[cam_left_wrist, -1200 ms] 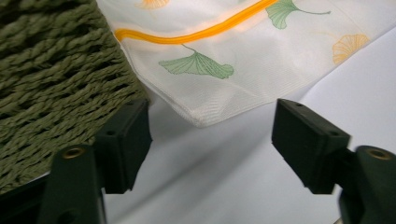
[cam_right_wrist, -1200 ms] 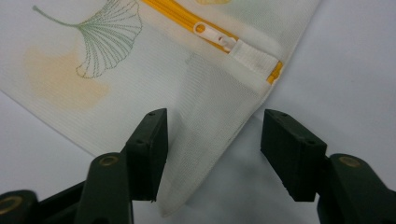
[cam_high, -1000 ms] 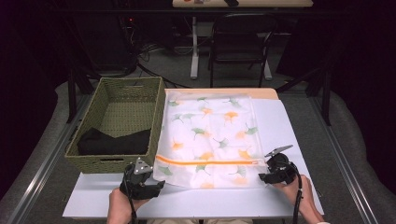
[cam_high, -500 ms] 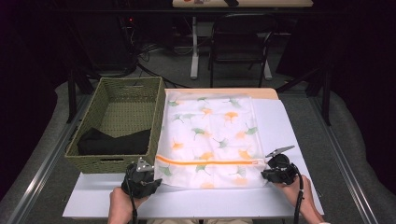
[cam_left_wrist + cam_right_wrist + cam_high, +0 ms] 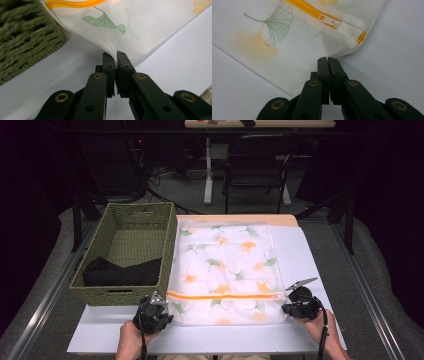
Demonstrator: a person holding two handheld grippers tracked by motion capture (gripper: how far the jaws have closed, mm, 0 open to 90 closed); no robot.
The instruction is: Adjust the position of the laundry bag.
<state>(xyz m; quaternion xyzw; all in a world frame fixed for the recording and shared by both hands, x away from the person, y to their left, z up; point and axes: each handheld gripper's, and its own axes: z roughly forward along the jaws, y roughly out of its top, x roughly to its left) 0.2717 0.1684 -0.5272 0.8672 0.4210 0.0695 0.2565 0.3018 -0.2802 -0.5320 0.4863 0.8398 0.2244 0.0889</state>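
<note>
A white worktop (image 5: 310,255) is seen carrying two large things side by side: a green woven rectangular basket (image 5: 127,252) on the left, with a folded black cloth (image 5: 121,271) laid at its near end, and a flat white mesh laundry bag printed with green and orange ginkgo leaves (image 5: 227,265), spread out just to the right of the basket and touching its side. An orange zipper (image 5: 225,295) is run across the bag close to its near edge, and its white slider (image 5: 329,20) is seen parked at the right-hand end.

The grasp appears to be done. The near left corner of the bag is pinched between the fingers of the left gripper (image 5: 116,57), whose jaws have just been closing and are now pressed together on the mesh. The near right corner is likewise clamped by the right gripper (image 5: 328,59), its jaws also just closed on the fabric.

The bag is still lying flat, so whatever lifting, folding or moving towards the basket is meant is judged to be left undone.
</note>
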